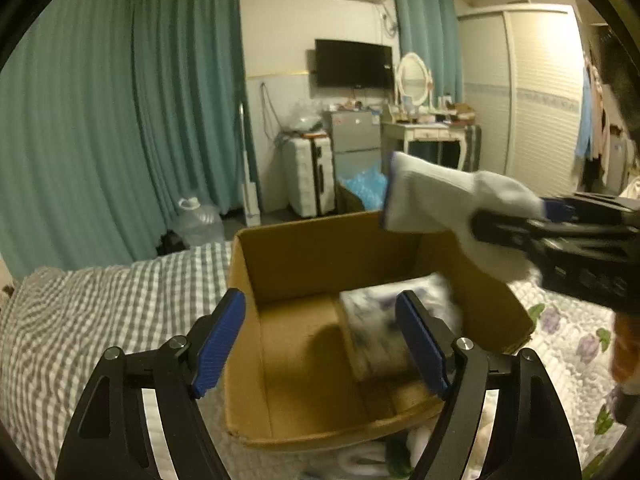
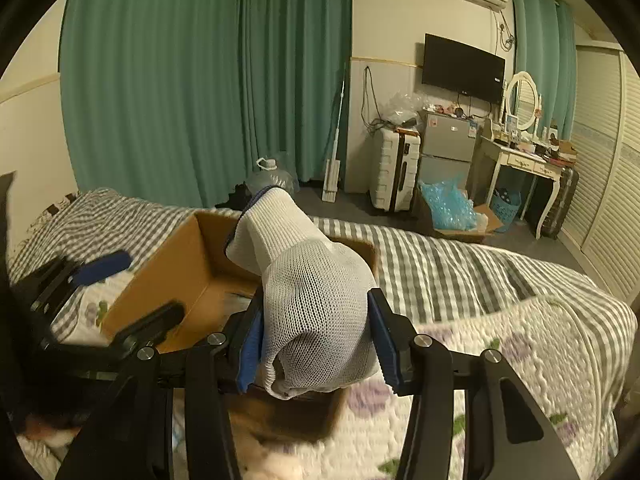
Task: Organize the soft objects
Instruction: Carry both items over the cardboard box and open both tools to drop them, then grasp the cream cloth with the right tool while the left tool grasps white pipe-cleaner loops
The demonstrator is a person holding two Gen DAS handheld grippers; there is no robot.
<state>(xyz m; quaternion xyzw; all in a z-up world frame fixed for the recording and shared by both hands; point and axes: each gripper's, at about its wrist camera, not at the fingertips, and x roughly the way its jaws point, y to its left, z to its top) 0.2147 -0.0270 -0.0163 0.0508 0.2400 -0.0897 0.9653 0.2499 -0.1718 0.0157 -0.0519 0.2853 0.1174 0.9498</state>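
An open cardboard box (image 1: 304, 256) sits on the bed. A folded pale floral cloth (image 1: 372, 320) lies in its right half. My left gripper (image 1: 320, 340) is open and empty, just above the box's near side. My right gripper (image 2: 316, 344) is shut on a white knitted sock (image 2: 312, 300) with a blue cuff edge. It holds the sock over the box (image 2: 176, 264). In the left wrist view the right gripper (image 1: 516, 224) comes in from the right with the sock (image 1: 432, 200) above the box's far right corner. The left gripper (image 2: 108, 292) shows at the box's left in the right wrist view.
The bed has a grey checked cover (image 1: 100, 312) and a floral quilt (image 2: 520, 360). More soft white items (image 1: 360, 460) lie in front of the box. Beyond the bed stand a suitcase (image 1: 308, 176), a small fridge, a dressing table (image 2: 524, 168) and teal curtains.
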